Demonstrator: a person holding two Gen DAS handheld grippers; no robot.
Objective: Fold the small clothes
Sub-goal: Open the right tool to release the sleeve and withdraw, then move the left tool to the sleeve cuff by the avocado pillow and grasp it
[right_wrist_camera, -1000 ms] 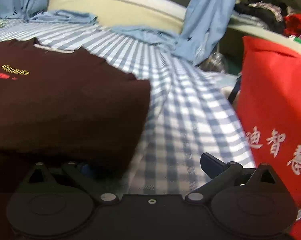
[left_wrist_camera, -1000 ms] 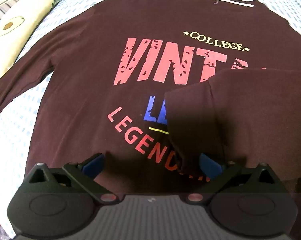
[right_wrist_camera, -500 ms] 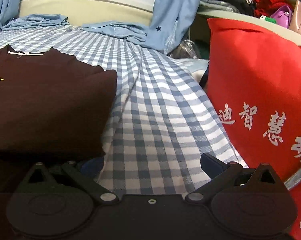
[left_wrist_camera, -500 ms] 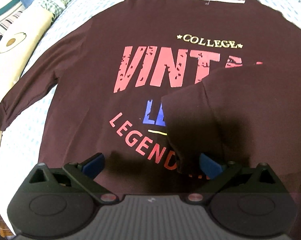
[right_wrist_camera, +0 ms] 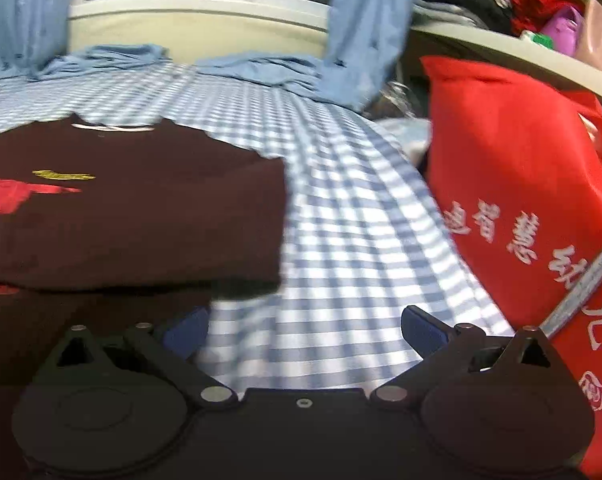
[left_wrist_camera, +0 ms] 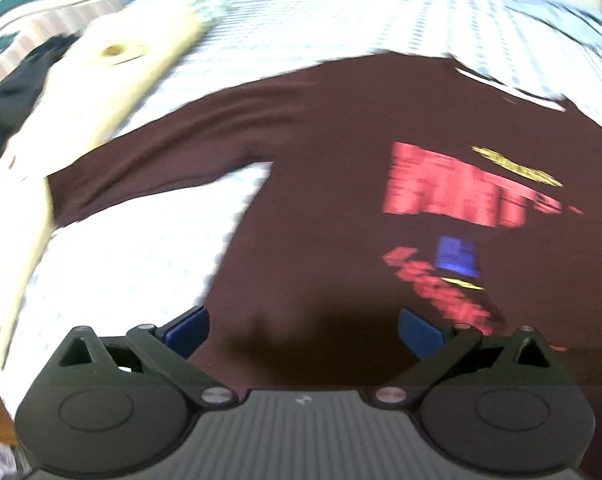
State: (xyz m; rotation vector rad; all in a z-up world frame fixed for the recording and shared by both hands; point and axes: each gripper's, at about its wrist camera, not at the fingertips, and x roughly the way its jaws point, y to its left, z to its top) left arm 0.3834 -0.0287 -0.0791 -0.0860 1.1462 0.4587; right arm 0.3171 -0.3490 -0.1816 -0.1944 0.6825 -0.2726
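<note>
Your left gripper stands wide open with nothing between its blue pads, hanging over the lower part of the maroon long-sleeved shirt, which fills the centre and right of that blurred frame on the checked bedsheet; one sleeve stretches toward the left edge, near a cream pillow at upper left. Your right gripper is equally spread and empty, above the sheet just beside the shirt's folded-over edge at centre left; a red bag with white characters stands at the right, blue curtains at the top
</note>
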